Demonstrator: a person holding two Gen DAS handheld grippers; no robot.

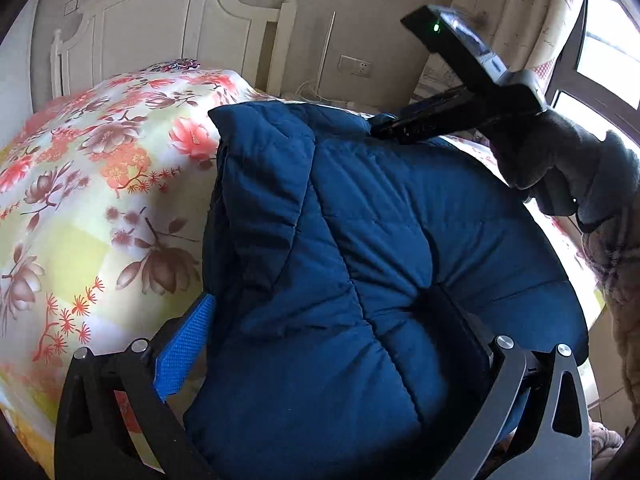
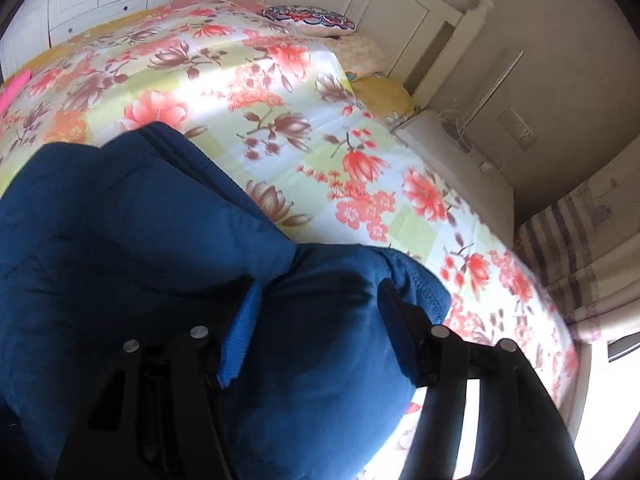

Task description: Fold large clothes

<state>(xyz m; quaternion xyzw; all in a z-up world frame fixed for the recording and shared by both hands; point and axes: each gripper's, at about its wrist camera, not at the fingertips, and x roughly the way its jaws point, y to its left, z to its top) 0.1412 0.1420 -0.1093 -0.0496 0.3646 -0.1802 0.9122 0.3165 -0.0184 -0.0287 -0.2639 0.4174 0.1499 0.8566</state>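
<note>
The left gripper (image 1: pixel 332 344) pinches a thick bunch of the blue padded jacket (image 1: pixel 360 208), which lies ahead of it on the floral bed (image 1: pixel 80 184). The right gripper (image 2: pixel 320 328), about half open, clamps another bunched edge. Folding looks underway, not finished.

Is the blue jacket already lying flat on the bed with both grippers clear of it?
No: in the left wrist view the blue jacket is bunched between the left gripper fingers, and the right gripper grips its far edge.

Floral bedspread (image 1: pixel 80 184) lies open left of jacket (image 1: pixel 360 220).
</note>
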